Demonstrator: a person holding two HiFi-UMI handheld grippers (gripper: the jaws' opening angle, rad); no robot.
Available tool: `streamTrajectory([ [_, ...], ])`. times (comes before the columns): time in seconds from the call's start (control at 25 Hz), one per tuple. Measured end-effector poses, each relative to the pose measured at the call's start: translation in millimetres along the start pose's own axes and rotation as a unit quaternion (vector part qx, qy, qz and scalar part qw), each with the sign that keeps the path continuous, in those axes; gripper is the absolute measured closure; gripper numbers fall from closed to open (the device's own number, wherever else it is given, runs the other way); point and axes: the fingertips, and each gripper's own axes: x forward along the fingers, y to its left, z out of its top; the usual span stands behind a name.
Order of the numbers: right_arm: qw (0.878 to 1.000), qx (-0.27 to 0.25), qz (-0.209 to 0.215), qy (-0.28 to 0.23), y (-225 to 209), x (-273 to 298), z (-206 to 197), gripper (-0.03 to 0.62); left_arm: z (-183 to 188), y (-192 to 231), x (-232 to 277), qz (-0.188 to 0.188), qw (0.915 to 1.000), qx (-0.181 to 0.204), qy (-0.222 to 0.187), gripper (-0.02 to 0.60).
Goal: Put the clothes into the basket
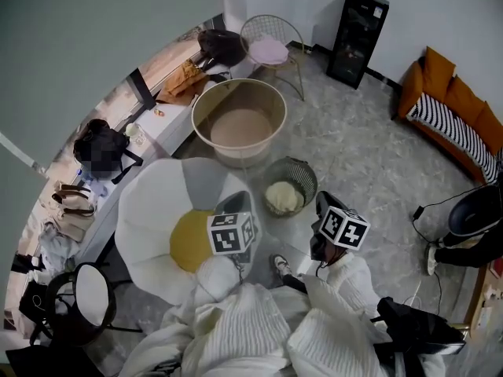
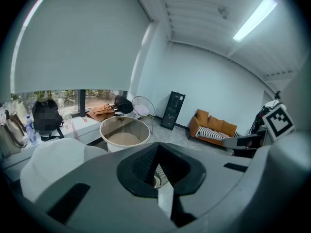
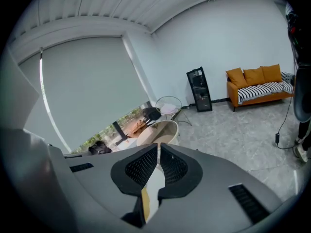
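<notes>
One cream piece [image 1: 283, 196] in basket [image 1: 311, 176]; white clothes [image 1: 236, 328] near basket not in yet, left tool [image 2: 158, 173] and right tool [image 3: 158, 159] pinching them.

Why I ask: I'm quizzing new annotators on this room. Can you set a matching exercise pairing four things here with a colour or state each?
Things:
1. sofa
2. round seat pad
3. tall cabinet
4. wire basket

Descriptions:
A. black
B. holds a cream cloth
C. orange
D. pink

Pairs: 1-C, 2-D, 3-A, 4-B.
</notes>
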Motion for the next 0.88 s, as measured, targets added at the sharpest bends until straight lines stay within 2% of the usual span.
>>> streamTrajectory([
  [0.4,0.999,-0.034,-0.006,0.008,5,4,1,0.569,2,-4,8,-0.010,0.9999,-0.002,0.005,0.577],
  [0.88,1.000,-0.023,0.000,0.011,9,12,6,0.569,12,-3,13,-0.014,0.9999,-0.008,-0.005,0.577],
])
